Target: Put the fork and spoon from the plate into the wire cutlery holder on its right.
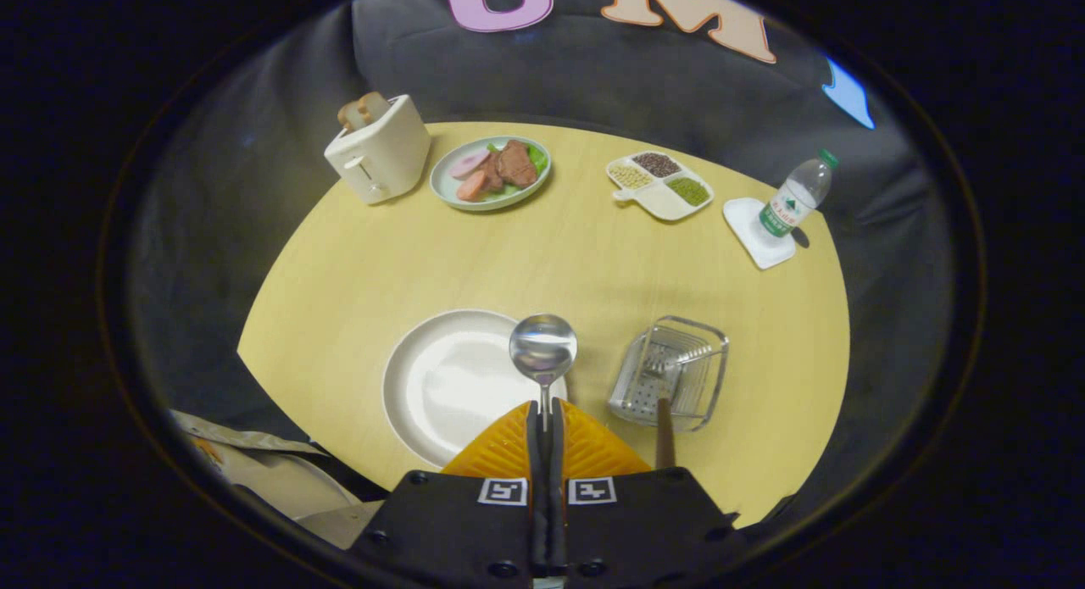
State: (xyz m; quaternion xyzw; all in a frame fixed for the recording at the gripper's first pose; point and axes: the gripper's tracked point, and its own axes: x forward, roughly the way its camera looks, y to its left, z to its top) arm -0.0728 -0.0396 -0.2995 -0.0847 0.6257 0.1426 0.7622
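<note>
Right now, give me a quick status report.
Gripper shut on spoon, held above plate. Fork already in cutlery holder. Path to holder looks clear.

Toaster: at the far left edge of the round tabletop, two slices of bread standing in its slots.
Food plate: just right of the toaster, near the far edge, with meat slices, pink sausage rounds and green leaves.
Divided dish: far right part of the tabletop, three compartments of dark, pale and green grains, one bare.
Water bottle: upright on a white coaster at the far right edge.
Paper bag: below the near left edge, off the tabletop.
</note>
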